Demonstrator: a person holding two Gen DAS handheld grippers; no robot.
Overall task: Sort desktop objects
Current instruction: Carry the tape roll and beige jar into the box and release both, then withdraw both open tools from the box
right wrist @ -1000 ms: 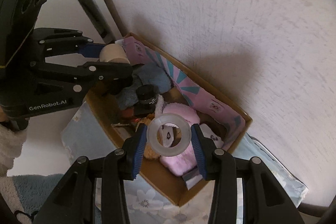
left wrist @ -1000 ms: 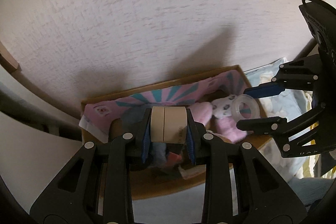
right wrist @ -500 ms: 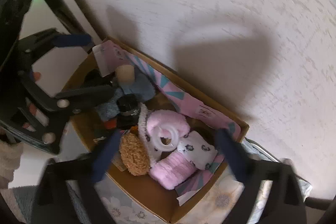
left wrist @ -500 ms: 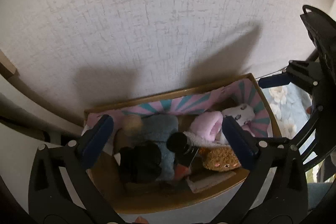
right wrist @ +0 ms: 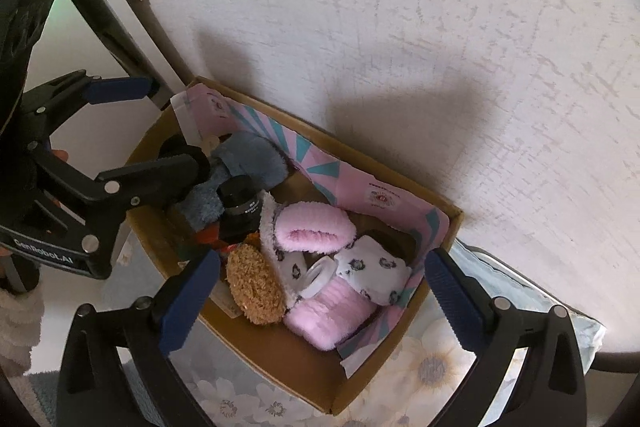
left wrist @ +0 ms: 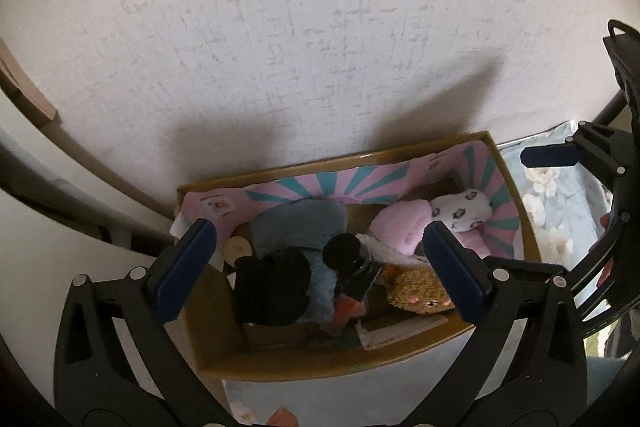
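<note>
1. A pale textured wall [right wrist: 400, 27] rises behind an open brown cardboard box [right wrist: 400, 359] on a floral-print cloth [right wrist: 432, 371].
2. The left hand-held gripper [left wrist: 320, 267] hovers over the box, jaws spread, nothing between them.
3. The right hand-held gripper [right wrist: 316, 299] is opening, pads touching nothing.
4. A beige tape roll [left wrist: 238, 249] lies at the box's left end; a clear tape ring [right wrist: 318, 275] rests among pink fluffy socks [right wrist: 316, 227].

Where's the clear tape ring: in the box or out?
In. The clear tape ring lies among the socks inside the cardboard box; the right gripper is opening, empty.
</note>
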